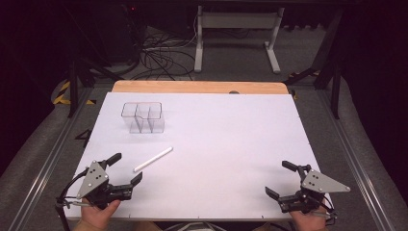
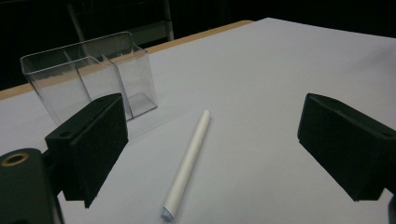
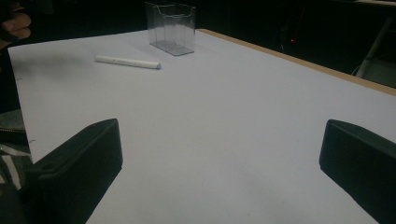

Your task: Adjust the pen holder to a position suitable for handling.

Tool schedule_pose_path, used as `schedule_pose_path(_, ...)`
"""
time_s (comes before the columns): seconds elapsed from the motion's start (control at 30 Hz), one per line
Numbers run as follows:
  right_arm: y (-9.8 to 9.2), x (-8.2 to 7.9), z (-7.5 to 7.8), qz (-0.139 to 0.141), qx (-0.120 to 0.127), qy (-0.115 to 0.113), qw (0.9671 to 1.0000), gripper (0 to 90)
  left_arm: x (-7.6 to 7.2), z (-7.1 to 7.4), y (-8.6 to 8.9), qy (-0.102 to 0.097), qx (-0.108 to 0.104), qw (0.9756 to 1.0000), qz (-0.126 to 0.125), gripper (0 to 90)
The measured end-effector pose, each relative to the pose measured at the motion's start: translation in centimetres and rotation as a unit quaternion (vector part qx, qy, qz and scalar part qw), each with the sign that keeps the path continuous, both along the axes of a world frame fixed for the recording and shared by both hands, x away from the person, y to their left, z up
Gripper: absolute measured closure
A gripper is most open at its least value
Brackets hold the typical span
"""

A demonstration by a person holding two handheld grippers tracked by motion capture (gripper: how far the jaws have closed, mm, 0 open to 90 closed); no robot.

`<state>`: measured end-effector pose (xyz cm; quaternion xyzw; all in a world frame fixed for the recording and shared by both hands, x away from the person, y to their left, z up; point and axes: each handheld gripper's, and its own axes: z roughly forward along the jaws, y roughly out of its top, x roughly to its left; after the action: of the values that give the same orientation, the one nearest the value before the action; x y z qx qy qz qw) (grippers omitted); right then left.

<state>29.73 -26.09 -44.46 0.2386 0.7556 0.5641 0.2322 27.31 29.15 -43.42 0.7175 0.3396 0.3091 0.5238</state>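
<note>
The left gripper (image 1: 126, 166) sits near the front left corner of the white table (image 1: 231, 144), its jaws wide apart with nothing in them. The white pen (image 1: 153, 159) lies flat just past it, closer than the clear box (image 1: 143, 117), which stands farther back. The right gripper (image 1: 280, 179) is far to the right of the pen, also wide open and empty.

Only the clear box (image 1: 143, 117) and white stick (image 1: 153, 159) stand on the table (image 1: 231, 144), leaving wide passage.
</note>
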Motion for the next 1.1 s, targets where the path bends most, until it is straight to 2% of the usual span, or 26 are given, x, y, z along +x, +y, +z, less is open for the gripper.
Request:
schedule_pose_path(0.37,0.1,-0.3,-0.2,0.000,-0.004,0.001,1.0000,0.5,0.2,0.2,-0.2,0.000,0.008,1.0000,0.002,11.4)
schedule_pose_path(0.77,0.2,-0.3,-0.3,0.004,-0.006,-0.002,1.0000,0.9,0.2,0.6,-0.2,0.001,0.007,1.0000,-0.001,13.5)
schedule_pose_path(0.93,0.2,-0.2,-0.4,0.005,0.001,-0.002,1.0000,0.9,0.5,1.0,-0.1,0.012,-0.005,0.9999,-0.004,13.8)
schedule_pose_path(1.03,0.3,-0.2,-0.5,0.003,0.001,-0.003,1.0000,0.9,0.9,1.4,0.0,0.020,0.002,0.9998,0.001,14.9)
schedule_pose_path(1.1,0.3,-0.2,-0.5,0.003,0.002,-0.001,1.0000,0.9,1.4,1.7,0.0,0.033,0.013,0.9994,0.003,16.6)
